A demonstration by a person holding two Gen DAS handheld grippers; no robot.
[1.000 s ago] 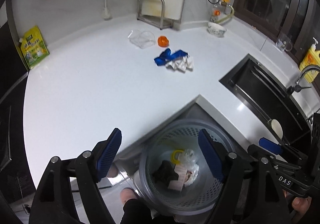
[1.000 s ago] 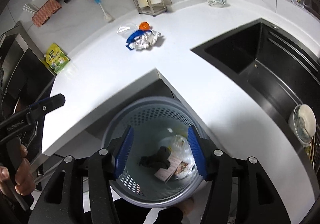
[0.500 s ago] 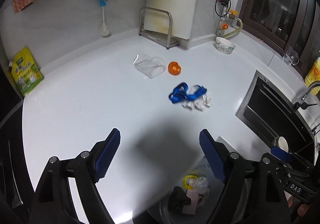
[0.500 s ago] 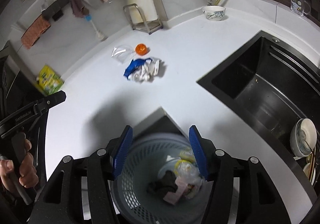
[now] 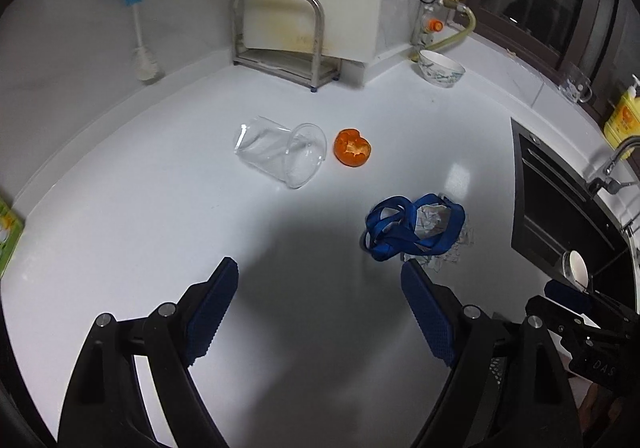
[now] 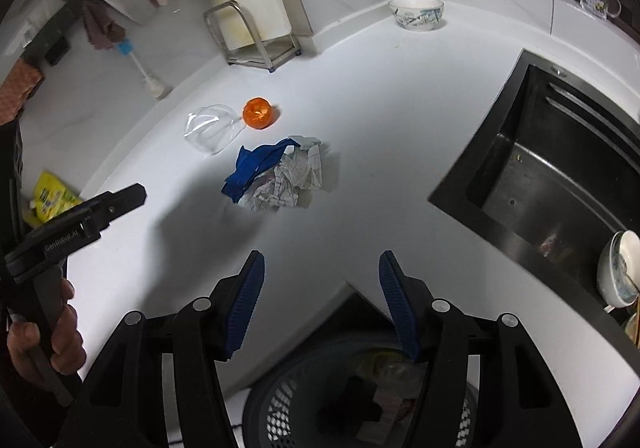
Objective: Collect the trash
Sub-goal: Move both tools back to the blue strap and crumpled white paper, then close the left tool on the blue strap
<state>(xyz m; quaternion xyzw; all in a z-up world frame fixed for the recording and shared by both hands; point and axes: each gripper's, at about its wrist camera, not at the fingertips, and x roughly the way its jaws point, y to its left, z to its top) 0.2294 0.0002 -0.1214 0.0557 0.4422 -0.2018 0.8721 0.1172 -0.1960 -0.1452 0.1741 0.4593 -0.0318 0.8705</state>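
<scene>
On the white counter (image 5: 160, 207) lie a tipped clear plastic cup (image 5: 280, 153), an orange peel (image 5: 353, 147), a blue strap (image 5: 404, 226) and crumpled paper (image 5: 434, 221) under it. My left gripper (image 5: 320, 280) hovers open and empty just short of the strap. The right wrist view shows the cup (image 6: 212, 127), peel (image 6: 259, 113), strap (image 6: 256, 167) and paper (image 6: 292, 177) farther off. My right gripper (image 6: 320, 280) is open and empty over the counter's corner, above the grey mesh bin (image 6: 280, 408) holding trash. The left gripper (image 6: 96, 213) shows there, held by a hand (image 6: 44, 344).
A black sink (image 6: 552, 167) lies to the right with dishes (image 6: 618, 268) beside it. A patterned bowl (image 5: 442, 67), a metal rack (image 5: 280, 43) and a brush (image 5: 146, 59) stand along the back wall. A yellow bottle (image 5: 624, 119) is at far right, a yellow-green pouch (image 6: 50, 197) at left.
Both grippers have moved from above the bin out over the counter, toward the trash. The bin has dropped out of the left view and to the bottom of the right view.
</scene>
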